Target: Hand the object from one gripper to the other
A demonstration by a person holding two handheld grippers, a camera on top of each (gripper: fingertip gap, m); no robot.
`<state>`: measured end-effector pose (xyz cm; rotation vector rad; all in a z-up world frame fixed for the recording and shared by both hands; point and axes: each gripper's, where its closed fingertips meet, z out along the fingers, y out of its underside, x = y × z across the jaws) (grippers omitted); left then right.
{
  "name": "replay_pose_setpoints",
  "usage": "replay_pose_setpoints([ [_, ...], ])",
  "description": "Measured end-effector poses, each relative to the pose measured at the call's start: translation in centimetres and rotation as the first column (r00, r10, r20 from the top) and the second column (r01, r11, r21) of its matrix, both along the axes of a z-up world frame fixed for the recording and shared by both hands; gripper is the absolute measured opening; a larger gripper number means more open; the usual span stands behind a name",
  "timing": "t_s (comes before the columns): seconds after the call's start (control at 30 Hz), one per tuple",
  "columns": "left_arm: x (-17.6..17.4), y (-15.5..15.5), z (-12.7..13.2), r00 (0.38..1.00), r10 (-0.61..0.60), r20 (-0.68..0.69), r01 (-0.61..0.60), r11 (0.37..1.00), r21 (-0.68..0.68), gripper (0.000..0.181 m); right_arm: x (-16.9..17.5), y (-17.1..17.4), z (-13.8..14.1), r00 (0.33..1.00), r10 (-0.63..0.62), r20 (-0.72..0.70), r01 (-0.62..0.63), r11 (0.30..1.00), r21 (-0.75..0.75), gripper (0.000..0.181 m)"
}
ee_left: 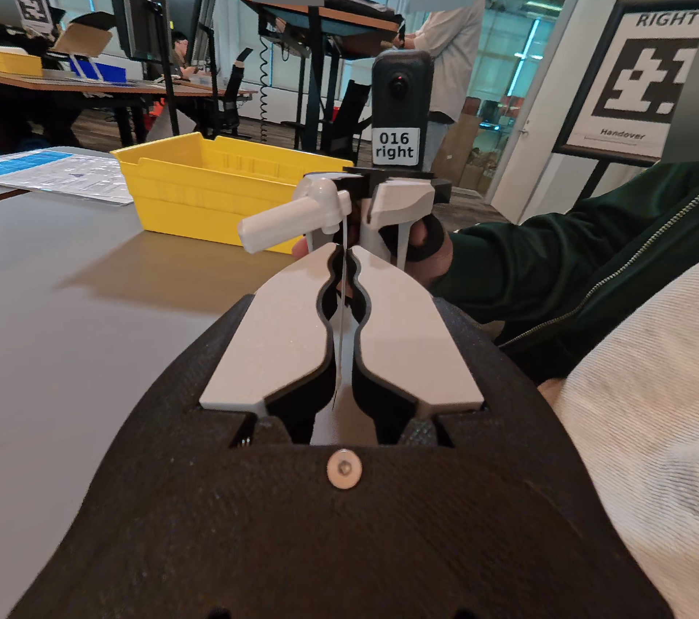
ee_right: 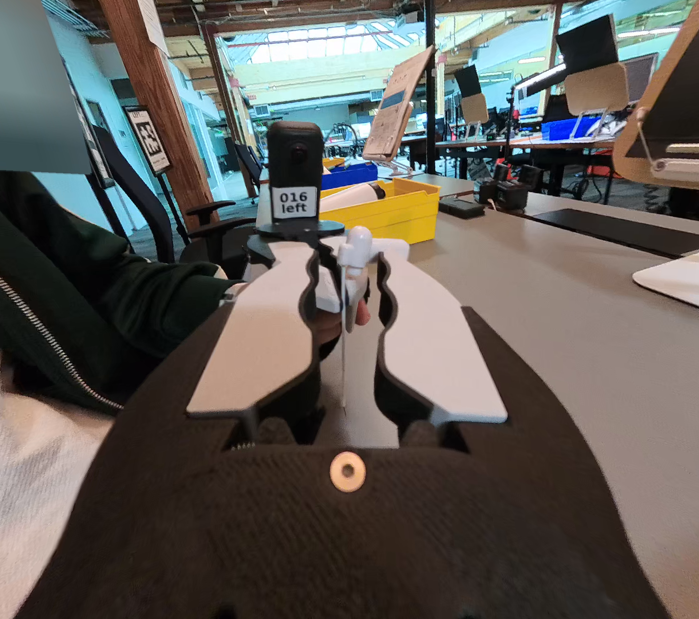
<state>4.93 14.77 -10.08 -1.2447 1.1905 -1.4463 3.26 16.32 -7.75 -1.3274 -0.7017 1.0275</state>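
The object is a white plastic piece with a round stubby body [ee_left: 291, 222] and a thin flat strip hanging from it, seen edge-on. My left gripper [ee_left: 343, 251] is shut on that strip and holds the object above the grey table [ee_left: 94, 298]. In the right wrist view the object [ee_right: 357, 245] sits between the fingers of my right gripper [ee_right: 346, 260], which is open, with a gap on each side of the strip. The two grippers face each other nose to nose. The right gripper also shows beyond the object in the left wrist view [ee_left: 359, 200].
A yellow bin [ee_left: 212, 192] stands on the table behind the grippers; in the right wrist view it [ee_right: 397, 211] holds a white tube-like item [ee_right: 351, 194]. Papers [ee_left: 64, 173] lie at the far left. A black mat [ee_right: 605, 230] and a white device's edge [ee_right: 669, 279] lie at the right. Left and right tips are no more than a few centimetres apart.
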Motion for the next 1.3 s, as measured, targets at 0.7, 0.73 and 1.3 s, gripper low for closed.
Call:
replay_pose_setpoints([
  [0.7, -2.7, 1.5, 0.7, 0.994, 0.077, 0.077, -0.064, 0.986, -0.151, 0.035, 0.5, 1.4, 1.9, 1.0, -0.031, -0.006, 0.031, 0.999, 0.035, 0.013],
  [0.73, -3.0, 1.5, 0.5, 0.995, 0.078, 0.055, -0.068, 0.984, -0.165, 0.032, 0.7, 1.6, 2.6, 0.999, -0.035, 0.004, 0.035, 0.998, 0.045, 0.013],
  [1.3, -6.7, 1.6, -0.4, 0.978, 0.21, -0.005, -0.207, 0.963, -0.173, 0.03, 35.3, 9.7, -2.5, 0.759, -0.632, 0.154, 0.611, 0.612, -0.503, 0.013],
])
